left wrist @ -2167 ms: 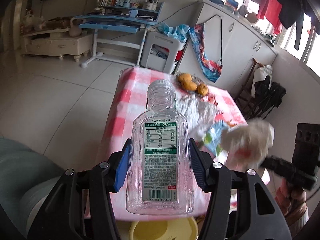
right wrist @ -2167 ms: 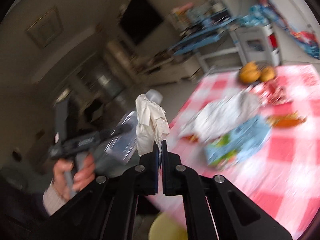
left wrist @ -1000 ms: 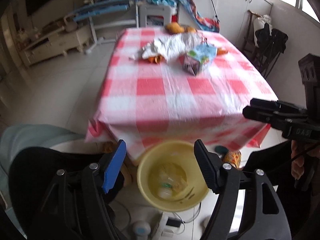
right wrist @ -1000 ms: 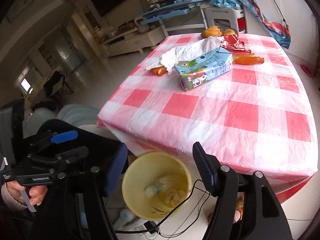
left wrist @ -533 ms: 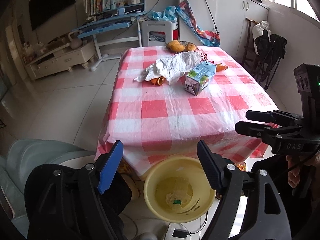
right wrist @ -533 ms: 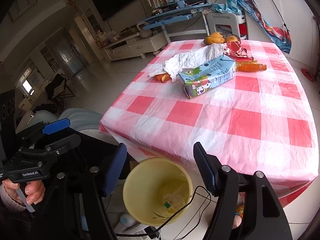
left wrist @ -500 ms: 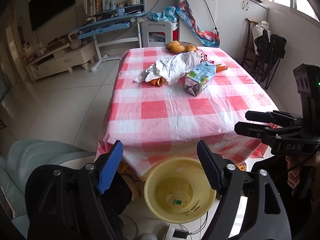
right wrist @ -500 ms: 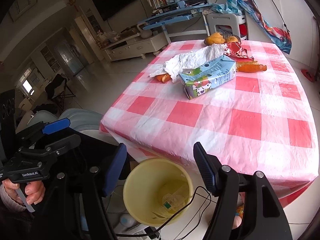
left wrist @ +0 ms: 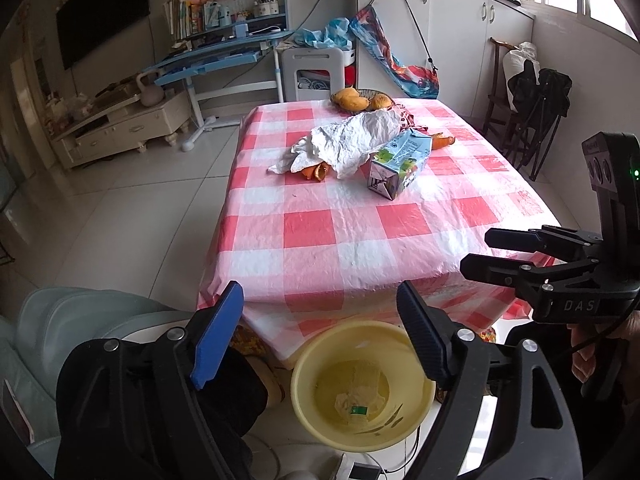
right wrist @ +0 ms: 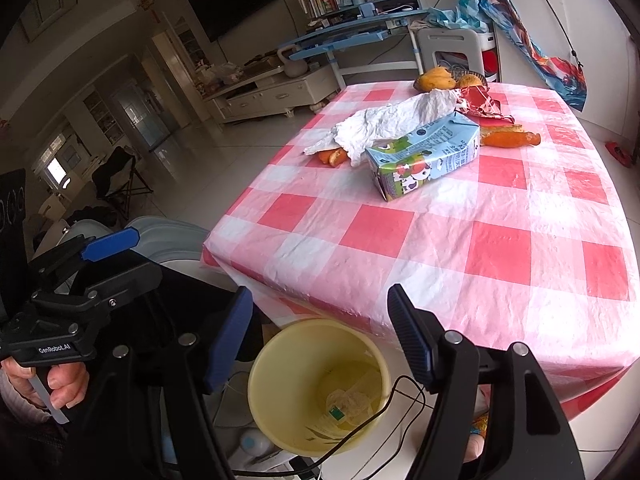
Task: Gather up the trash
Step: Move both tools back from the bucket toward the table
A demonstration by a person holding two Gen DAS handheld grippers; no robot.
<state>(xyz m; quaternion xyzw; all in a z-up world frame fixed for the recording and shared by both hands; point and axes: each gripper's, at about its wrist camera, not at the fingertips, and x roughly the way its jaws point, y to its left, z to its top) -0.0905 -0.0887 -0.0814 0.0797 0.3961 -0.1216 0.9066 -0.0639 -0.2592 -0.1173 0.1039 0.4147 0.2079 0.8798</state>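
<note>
A yellow bin (left wrist: 304,368) stands on the floor below the table's near edge, with a clear bottle and crumpled tissue (left wrist: 356,400) at its bottom. My left gripper (left wrist: 318,300) hovers over the bin; its jaws are opening and nothing is between them. My right gripper (right wrist: 319,300) hangs open and empty above the same bin (right wrist: 256,384). On the checked table (left wrist: 308,228) lie a milk carton (left wrist: 400,164), a crumpled white paper (left wrist: 348,140), orange peel (left wrist: 316,170) and a red wrapper (right wrist: 478,102).
Fruit (left wrist: 352,100) sits at the table's far end. A pale armchair (left wrist: 36,320) is at the lower left, a black cable (right wrist: 396,396) crosses the bin's rim, and a folding chair (left wrist: 536,96) stands right of the table. Tiled floor lies to the left.
The left gripper let go of the clear bottle and the right let go of the tissue; both now lie in the bin. Both views have tilted up toward the table.
</note>
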